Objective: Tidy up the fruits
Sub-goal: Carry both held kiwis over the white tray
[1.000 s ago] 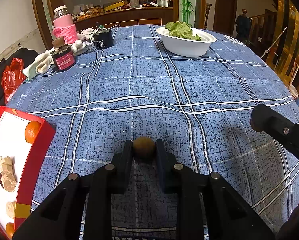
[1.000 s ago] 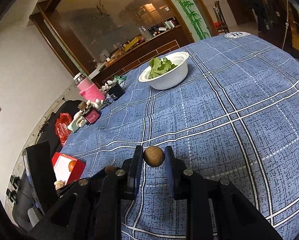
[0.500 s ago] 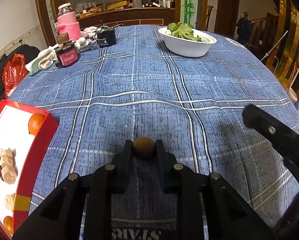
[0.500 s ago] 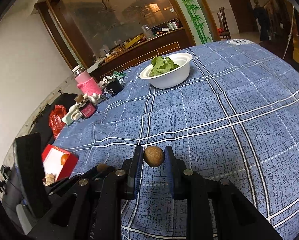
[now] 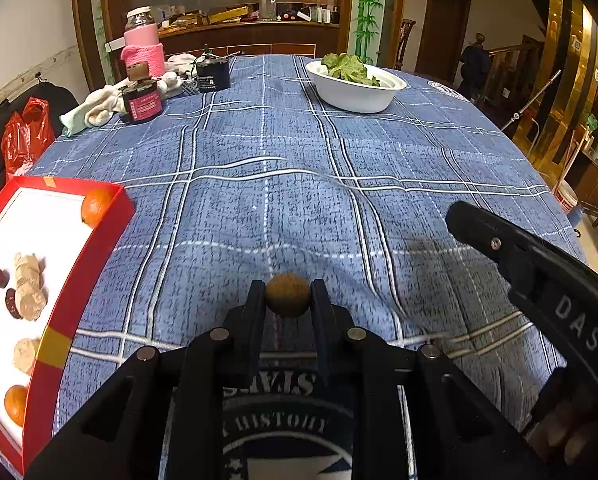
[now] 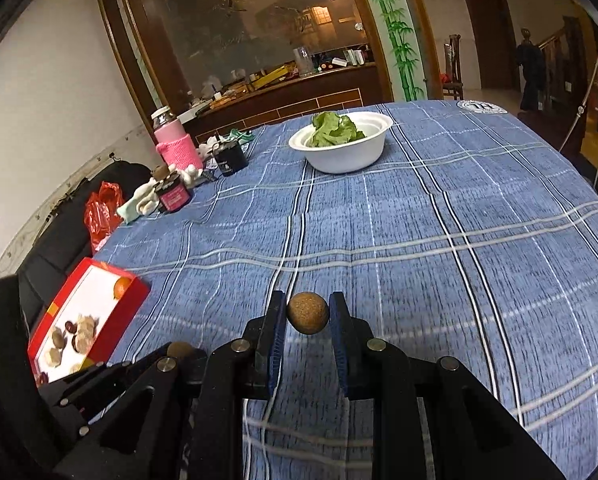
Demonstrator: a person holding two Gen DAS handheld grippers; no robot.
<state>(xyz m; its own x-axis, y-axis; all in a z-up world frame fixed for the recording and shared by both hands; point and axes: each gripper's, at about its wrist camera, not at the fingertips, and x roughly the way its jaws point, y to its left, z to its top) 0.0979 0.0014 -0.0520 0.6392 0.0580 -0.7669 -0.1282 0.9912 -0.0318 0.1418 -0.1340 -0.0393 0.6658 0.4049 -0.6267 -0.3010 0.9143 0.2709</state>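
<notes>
Two small brown round fruits are in play, one per gripper. Left wrist view: we see the left gripper (image 5: 288, 294) closed narrow on a brown fruit (image 5: 288, 295), pinched at its sides between the two fingertips and carried clear above the blue plaid tablecloth (image 5: 339, 152). We judge the side pinch suits a small ball that would otherwise roll off the cloth. At the left edge sits the red box (image 5: 99, 236) with a white floor, holding an orange (image 5: 96, 207) in its far corner, a second orange near the front, and pale and dark pieces we cannot identify; we take this box as the likely collecting place, well apart from the held fruit. The right gripper's black body (image 5: 539, 280) enters from the right, and a hand shows beneath it in the lower corner. A white bowl (image 5: 355, 94) of leafy greens stands at the far side, away from the fruit work. Right wrist view: the right gripper (image 6: 307, 318) is likewise clamped narrow on a second brown fruit (image 6: 307, 319), held between blue-lined pads above the cloth. To the lower left, the left gripper's fruit peeks over its dark frame, with the red box beyond it. Both fruits are airborne and neither is yet in the box; we judge the carry step under way, with release into the box the remaining work.
</notes>
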